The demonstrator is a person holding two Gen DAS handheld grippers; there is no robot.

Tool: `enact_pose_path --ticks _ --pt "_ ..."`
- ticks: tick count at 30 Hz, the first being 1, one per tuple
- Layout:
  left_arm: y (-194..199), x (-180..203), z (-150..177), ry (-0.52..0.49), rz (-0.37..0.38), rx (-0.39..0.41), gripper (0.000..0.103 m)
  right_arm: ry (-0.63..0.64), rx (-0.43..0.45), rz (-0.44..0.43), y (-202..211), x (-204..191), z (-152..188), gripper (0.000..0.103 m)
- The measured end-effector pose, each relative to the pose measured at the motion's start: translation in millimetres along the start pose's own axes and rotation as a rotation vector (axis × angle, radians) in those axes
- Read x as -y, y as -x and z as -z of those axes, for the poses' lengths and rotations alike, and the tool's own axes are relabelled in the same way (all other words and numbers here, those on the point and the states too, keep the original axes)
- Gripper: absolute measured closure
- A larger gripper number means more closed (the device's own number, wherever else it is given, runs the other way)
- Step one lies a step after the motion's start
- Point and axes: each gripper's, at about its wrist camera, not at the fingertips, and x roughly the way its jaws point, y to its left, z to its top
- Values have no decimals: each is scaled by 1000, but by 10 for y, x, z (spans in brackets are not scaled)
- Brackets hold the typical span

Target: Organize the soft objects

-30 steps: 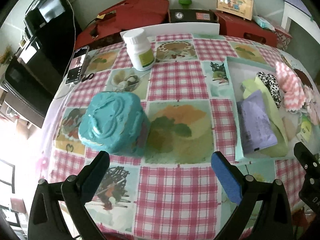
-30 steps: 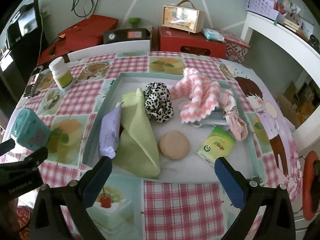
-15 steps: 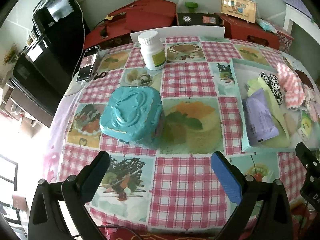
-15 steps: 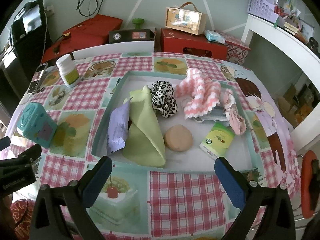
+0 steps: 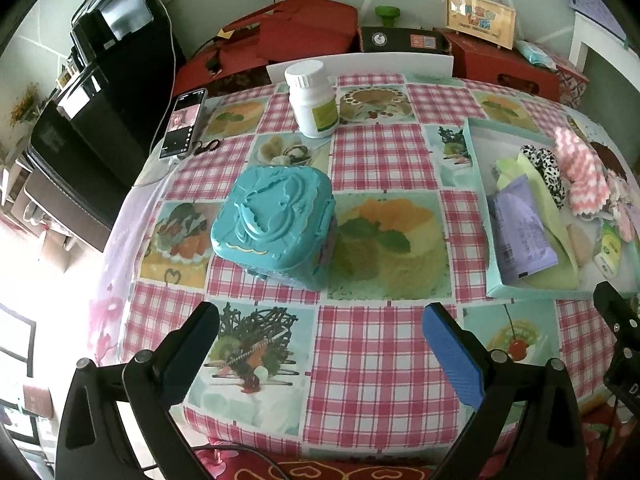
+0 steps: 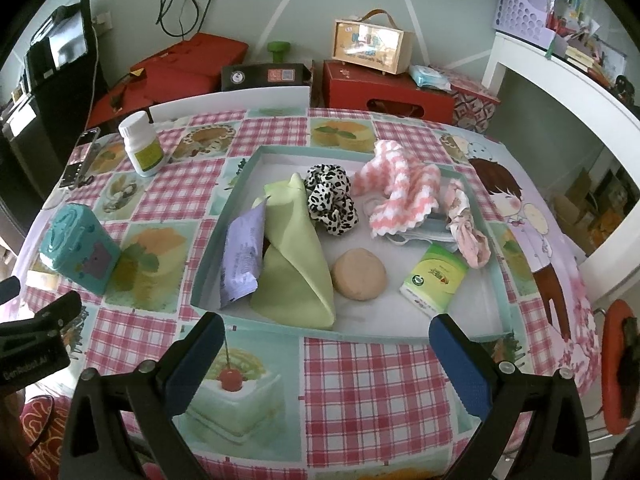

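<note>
Both hand-held grippers, left (image 5: 316, 344) and right (image 6: 326, 354), hang spread and empty. Soft items crowd the tray (image 6: 208, 256); snagging the green cloth (image 6: 294, 264) could drag the purple packet (image 6: 242, 258) beside it.

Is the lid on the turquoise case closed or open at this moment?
Closed. The turquoise case sits upright on the tablecloth with its embossed lid flat on top and no gap at the seam; its contents cannot be seen.
</note>
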Motion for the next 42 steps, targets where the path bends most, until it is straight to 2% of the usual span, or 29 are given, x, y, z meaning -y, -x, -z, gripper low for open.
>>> enact_pose_path --ticks 29,42 --pt "-212 -12 25 -2 -17 -49 2 -17 -4 -22 -63 -12 -4 0" --pt "-286 2 27 -13 15 -69 2 -13 -4 -30 -75 -11 -12 0"
